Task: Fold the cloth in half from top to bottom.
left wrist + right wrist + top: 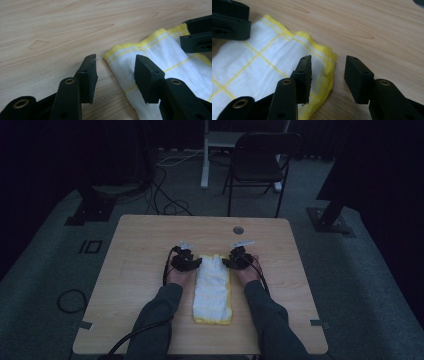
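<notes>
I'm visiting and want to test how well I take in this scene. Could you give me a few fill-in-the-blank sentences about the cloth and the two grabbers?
1. The folded cloth is white with ____ edging.
2. It lies on a ____ table.
3. The jaws of the left gripper stand ____ at the cloth's corner.
4. The right gripper has one jaw over the cloth and the other over the bare ____.

Missing words: yellow; wooden; open; table

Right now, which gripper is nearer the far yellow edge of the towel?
Neither clearly. The left gripper straddles the far left corner of the towel, jaws open. The right gripper straddles the far right corner, jaws open too.
</notes>
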